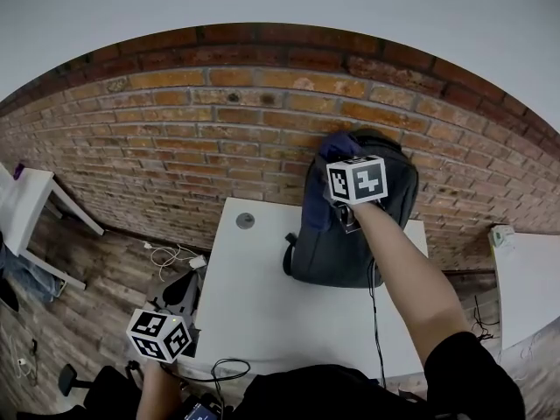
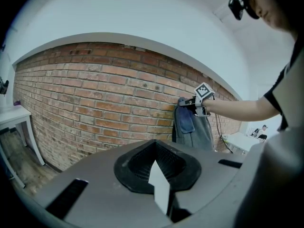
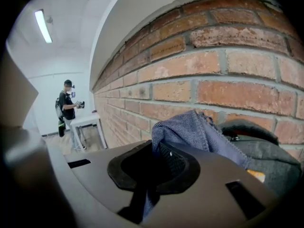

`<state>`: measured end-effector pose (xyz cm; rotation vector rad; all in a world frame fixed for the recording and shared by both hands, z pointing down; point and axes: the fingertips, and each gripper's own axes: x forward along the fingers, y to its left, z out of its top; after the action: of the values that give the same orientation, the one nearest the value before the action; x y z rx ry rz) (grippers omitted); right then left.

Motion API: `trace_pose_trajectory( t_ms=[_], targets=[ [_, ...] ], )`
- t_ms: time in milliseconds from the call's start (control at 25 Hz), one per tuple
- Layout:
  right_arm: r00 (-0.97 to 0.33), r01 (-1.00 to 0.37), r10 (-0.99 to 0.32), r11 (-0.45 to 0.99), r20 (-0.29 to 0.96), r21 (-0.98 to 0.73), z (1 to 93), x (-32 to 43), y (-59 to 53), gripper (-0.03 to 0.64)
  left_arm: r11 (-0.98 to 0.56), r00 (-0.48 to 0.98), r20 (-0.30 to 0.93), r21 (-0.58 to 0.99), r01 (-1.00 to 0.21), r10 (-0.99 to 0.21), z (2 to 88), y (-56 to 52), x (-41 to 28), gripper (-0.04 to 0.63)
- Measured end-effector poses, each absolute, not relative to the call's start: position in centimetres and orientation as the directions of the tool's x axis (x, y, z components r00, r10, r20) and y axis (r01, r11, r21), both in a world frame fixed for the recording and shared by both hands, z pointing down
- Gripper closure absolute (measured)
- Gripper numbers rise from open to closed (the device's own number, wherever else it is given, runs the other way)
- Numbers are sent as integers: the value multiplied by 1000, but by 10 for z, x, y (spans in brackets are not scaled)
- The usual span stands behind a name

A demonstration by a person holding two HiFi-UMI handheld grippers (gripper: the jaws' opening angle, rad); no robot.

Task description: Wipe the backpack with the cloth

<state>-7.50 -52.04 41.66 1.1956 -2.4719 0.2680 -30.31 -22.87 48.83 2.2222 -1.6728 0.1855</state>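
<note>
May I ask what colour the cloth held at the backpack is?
The cloth is a dusky blue, seen best in the right gripper view.

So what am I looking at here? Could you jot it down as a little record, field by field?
setting: white table set against a brick wall
backpack: dark, standing upright at the table's back edge, against the wall
cloth: blue, lying over the backpack's top
right gripper: closed on the cloth, held up at the backpack's top
left gripper: jaws together, nothing in them, held low beside the table's near left corner
</note>
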Motion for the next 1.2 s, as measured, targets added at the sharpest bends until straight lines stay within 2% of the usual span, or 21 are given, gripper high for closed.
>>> trace_pose_trajectory(
  t_ms=[240,920,1200],
  targets=[
    [-549,-763,-679,645,487,39,454,-84,-492,581,-220,278,323,203,-954,-905,494,-215,-302,598],
    [-566,-731,-549,680,616,-66,575,-94,-383,581,-222,275,320,192,-956,-907,493,-205,-310,598],
    [-505,-652,-457,758,732,24,659,-93,-318,581,-238,289,314,190,-953,-905,492,-210,-309,598]
  ],
)
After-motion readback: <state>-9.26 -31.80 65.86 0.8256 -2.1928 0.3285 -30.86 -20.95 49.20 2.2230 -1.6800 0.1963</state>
